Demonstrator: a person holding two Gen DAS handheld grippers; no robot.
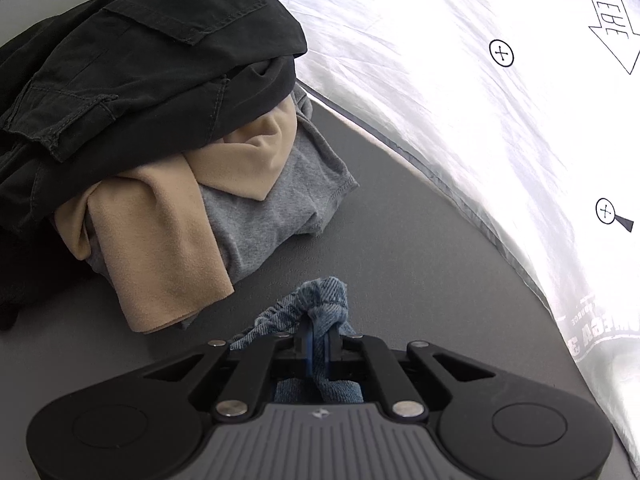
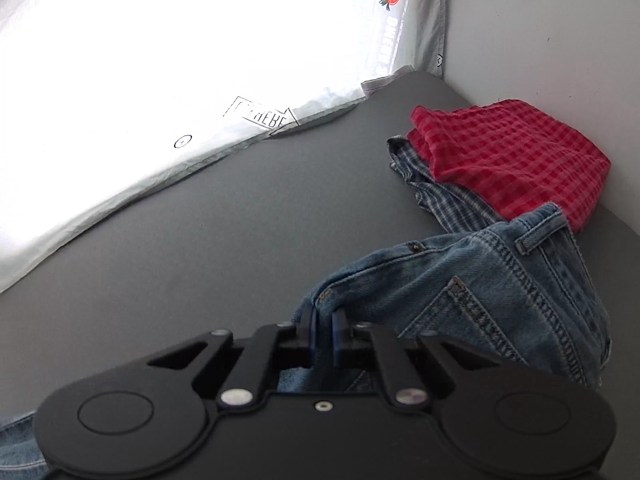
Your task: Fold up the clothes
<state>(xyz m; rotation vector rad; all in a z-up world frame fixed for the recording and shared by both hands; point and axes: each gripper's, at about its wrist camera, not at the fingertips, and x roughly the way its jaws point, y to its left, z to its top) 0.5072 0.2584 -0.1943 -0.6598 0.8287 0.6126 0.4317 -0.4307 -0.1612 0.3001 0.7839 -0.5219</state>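
A pair of blue jeans (image 2: pixel 480 280) lies on the grey table, its waistband and back pocket showing in the right wrist view. My right gripper (image 2: pixel 323 330) is shut on a fold of the denim near the waist. In the left wrist view my left gripper (image 1: pixel 318 338) is shut on a bunched, frayed end of the jeans (image 1: pixel 320 300), which sticks up between the blue pads. The cloth between the two grips is hidden under the grippers.
A pile of black, beige and grey folded clothes (image 1: pixel 160 140) stands at the left of the grey table (image 1: pixel 400 220). A red checked garment (image 2: pixel 508 156) on a blue plaid one (image 2: pixel 436 196) lies at the right by the wall. A bright white printed sheet (image 1: pixel 480 80) borders the table behind.
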